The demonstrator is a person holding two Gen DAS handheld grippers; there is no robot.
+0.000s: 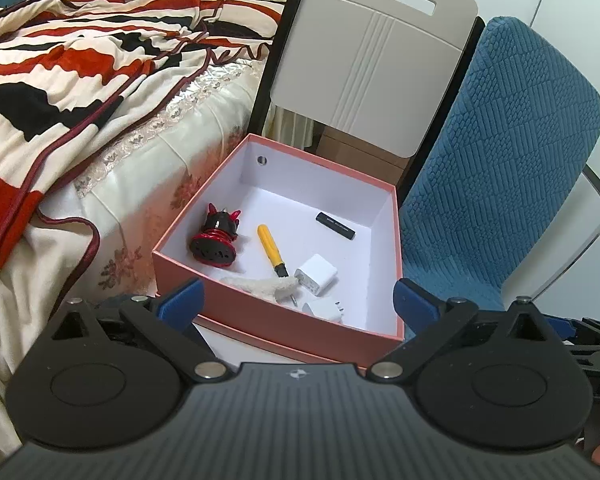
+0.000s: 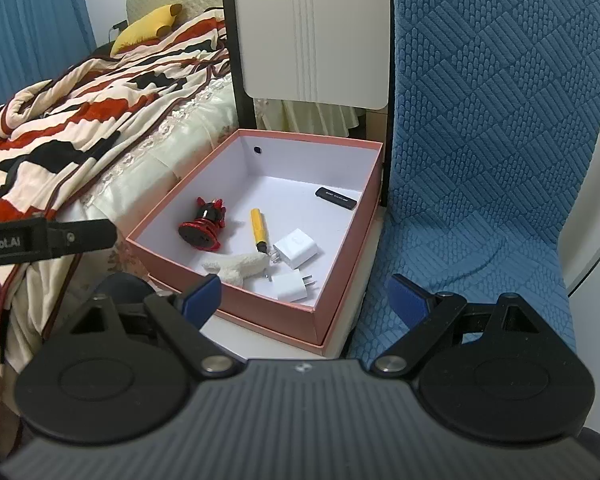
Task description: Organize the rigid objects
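hovering w/ both tools wide & empty, left tool & right tool; plush in pink box could get snagged w/ chargers.

Both wrists overlook box — near.

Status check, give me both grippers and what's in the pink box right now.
Left gripper open, empty. Right gripper open, empty. Pink box holds screwdriver, two white chargers, black stick, red-black figurine. Nothing in the way.
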